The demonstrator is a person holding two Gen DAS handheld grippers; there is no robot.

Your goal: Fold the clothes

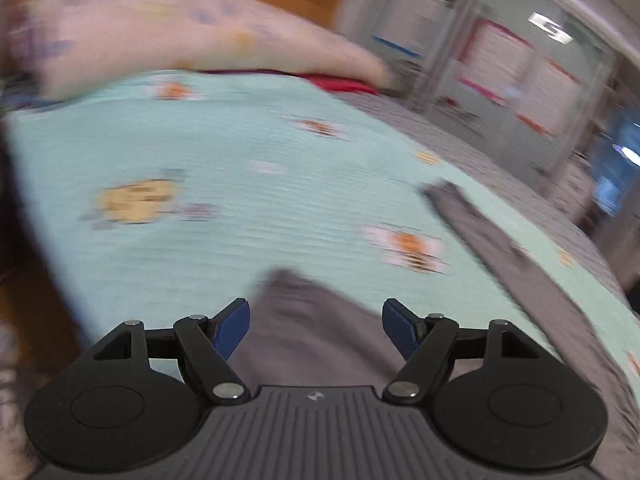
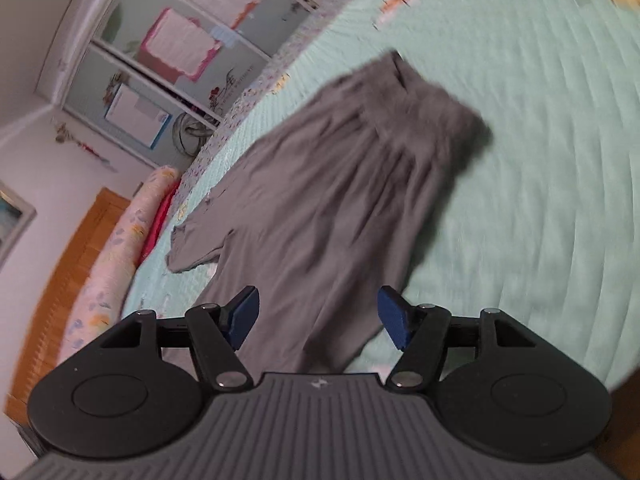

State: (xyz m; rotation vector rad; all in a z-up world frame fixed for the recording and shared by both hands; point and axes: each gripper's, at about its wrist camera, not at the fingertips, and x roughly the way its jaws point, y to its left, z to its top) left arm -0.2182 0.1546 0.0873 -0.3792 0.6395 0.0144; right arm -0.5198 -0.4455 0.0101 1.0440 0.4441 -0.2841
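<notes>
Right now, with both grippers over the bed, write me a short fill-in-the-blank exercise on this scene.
1. The shirt lying on the bed is ____ in colour.
2. The bedspread under it is pale ____ with cartoon prints.
3. The left gripper and the right gripper both have their jaws ____, gripping nothing.
4. The pads on the fingers are ____.

Missing words: grey; green; open; blue

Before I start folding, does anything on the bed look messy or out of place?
Only the gray garment: it lies rumpled on the green bedspread, bunched at its far end, one sleeve sticking out sideways. Both the left gripper and right gripper are open, holding nothing.
</notes>
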